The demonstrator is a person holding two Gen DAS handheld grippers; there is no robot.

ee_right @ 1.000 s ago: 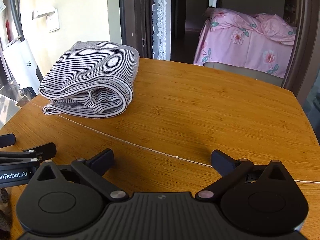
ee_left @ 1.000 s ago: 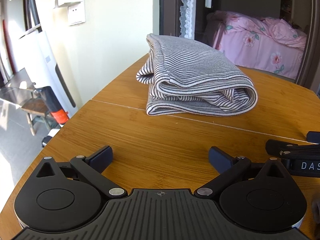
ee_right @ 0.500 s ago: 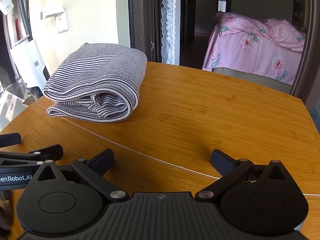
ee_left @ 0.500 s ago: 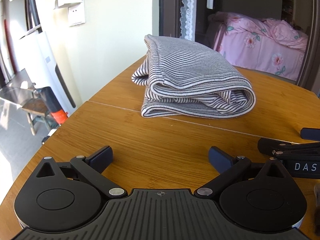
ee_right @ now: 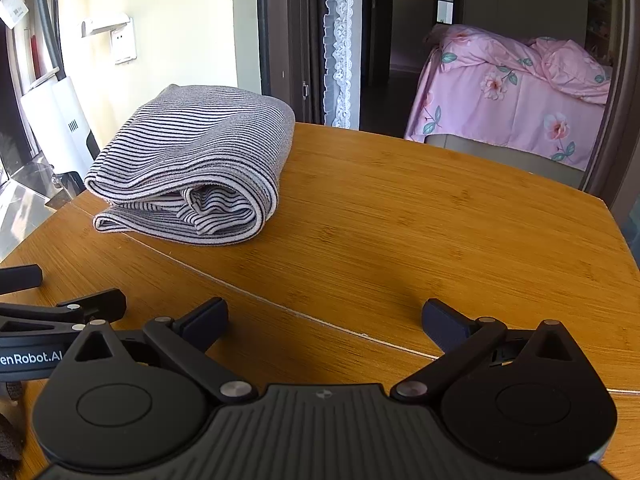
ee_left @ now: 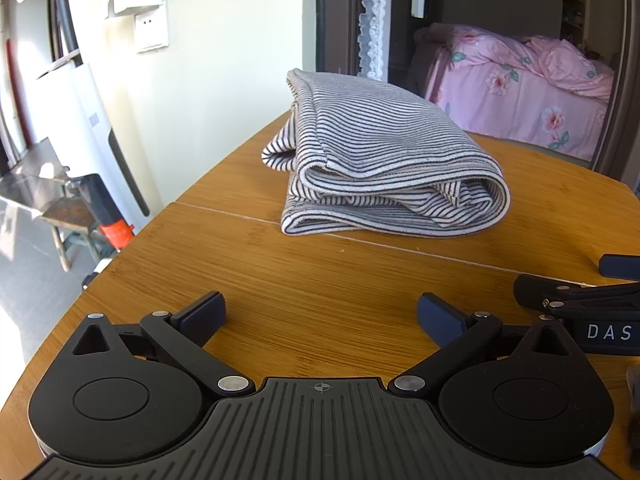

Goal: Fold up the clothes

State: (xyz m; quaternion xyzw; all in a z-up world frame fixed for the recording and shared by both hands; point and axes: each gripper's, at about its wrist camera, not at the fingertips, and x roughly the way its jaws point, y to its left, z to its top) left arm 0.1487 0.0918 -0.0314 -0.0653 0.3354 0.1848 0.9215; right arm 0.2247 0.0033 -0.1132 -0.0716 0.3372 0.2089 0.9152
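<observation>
A black-and-white striped garment [ee_left: 384, 160] lies folded in a thick bundle on the wooden table [ee_left: 320, 280], beyond the seam across the tabletop. In the right wrist view the same garment [ee_right: 200, 164] sits at the far left. My left gripper [ee_left: 322, 316] stands open low over the table, well short of the bundle, with nothing between its fingers. My right gripper [ee_right: 326, 318] is open too and holds nothing. Each gripper shows at the edge of the other's view: the right one [ee_left: 592, 300] and the left one [ee_right: 52, 312].
The table's curved left edge [ee_left: 132, 248] drops to a floor with a stool and a white appliance [ee_left: 80, 128]. Behind the table a doorway opens onto a bed with pink floral bedding [ee_right: 516, 88]. A chair back [ee_right: 504, 156] stands at the far side.
Both views have shifted a little: the bundle sits slightly more to the left in the left wrist view and to the right in the right wrist view. Both grippers have stayed open.
</observation>
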